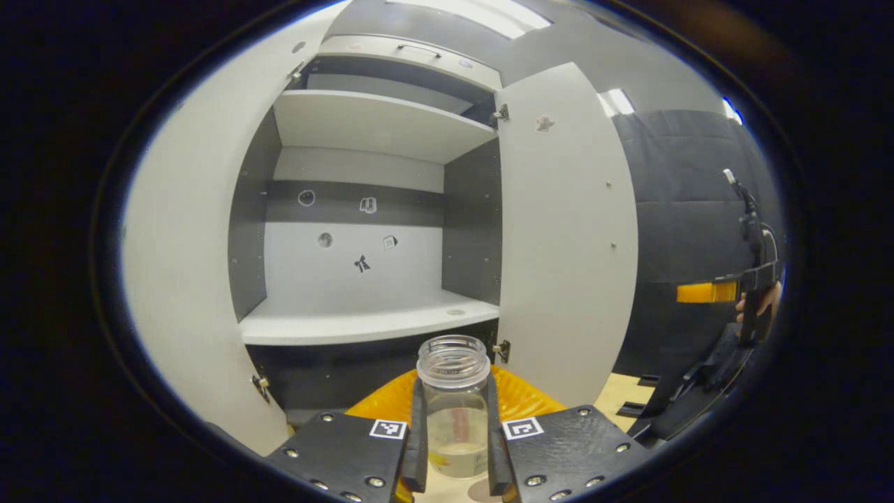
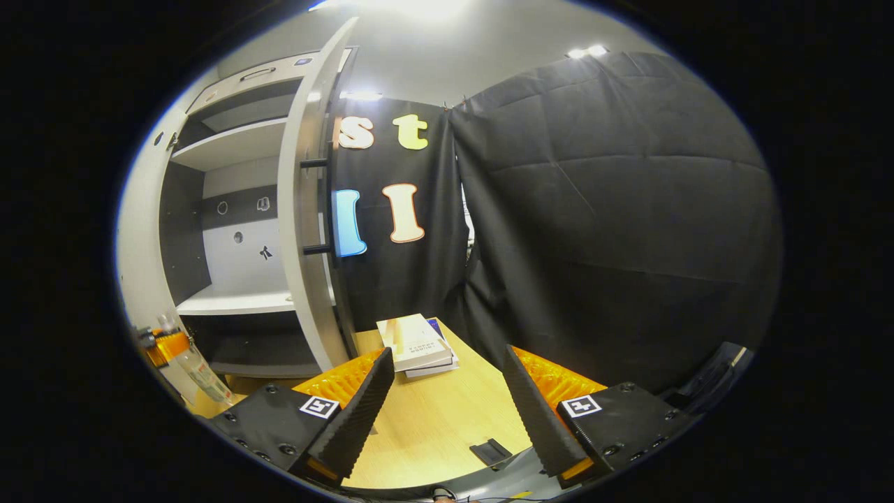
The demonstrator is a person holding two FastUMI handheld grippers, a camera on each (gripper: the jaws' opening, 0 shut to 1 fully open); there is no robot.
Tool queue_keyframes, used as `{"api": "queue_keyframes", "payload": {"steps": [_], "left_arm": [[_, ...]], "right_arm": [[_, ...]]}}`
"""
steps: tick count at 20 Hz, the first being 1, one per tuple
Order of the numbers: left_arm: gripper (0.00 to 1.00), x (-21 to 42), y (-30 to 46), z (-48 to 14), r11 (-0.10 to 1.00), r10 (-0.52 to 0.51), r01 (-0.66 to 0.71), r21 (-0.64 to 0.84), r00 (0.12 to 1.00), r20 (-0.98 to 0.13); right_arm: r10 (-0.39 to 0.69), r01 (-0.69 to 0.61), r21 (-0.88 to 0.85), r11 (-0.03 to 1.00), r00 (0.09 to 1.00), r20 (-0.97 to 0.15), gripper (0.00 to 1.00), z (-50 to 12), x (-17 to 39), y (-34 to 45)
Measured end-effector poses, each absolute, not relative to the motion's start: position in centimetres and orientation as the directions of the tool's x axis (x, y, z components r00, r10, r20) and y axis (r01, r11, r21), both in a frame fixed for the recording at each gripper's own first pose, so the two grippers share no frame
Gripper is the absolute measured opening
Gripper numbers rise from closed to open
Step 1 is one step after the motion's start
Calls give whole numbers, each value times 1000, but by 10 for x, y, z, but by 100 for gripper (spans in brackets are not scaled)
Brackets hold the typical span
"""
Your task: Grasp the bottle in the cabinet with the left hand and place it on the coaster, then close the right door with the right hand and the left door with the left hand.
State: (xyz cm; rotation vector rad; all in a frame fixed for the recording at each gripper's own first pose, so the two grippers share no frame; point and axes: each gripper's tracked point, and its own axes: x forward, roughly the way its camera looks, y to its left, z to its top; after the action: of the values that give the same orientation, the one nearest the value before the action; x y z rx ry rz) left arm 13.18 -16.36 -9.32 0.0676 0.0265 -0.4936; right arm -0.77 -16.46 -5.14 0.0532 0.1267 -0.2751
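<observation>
Bottle (image 1: pixel 454 412) is out of the cabinet (image 1: pixel 363 325), upright, clamped in your left tool (image 1: pixel 455 447) low over the surface (image 2: pixel 433 419); coaster not identifiable. Right tool (image 2: pixel 447 412) gapes empty, facing the right door (image 2: pixel 307 209), ready to push.

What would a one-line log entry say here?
left gripper: shut on bottle, outside cabinet | right gripper: open | both doors open
</observation>
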Motion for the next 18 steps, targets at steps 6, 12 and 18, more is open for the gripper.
{"api": "queue_keyframes", "payload": {"steps": [6, 12, 18], "left_arm": [[43, 133, -177, -174, 874, -480, 486, 31, 870, -111], [31, 141, -184, -241, 884, -455, 466, 41, 876, -159], [37, 133, -206, -272, 855, -507, 519, 18, 842, -181]], "right_arm": [[-274, 280, 12, 960, 948, -164, 96, -63, -28, -157], [-319, 319, -33, 947, 926, -201, 100, -65, -45, -166], [-351, 354, -28, 935, 908, -229, 100, -66, -48, -173]]}}
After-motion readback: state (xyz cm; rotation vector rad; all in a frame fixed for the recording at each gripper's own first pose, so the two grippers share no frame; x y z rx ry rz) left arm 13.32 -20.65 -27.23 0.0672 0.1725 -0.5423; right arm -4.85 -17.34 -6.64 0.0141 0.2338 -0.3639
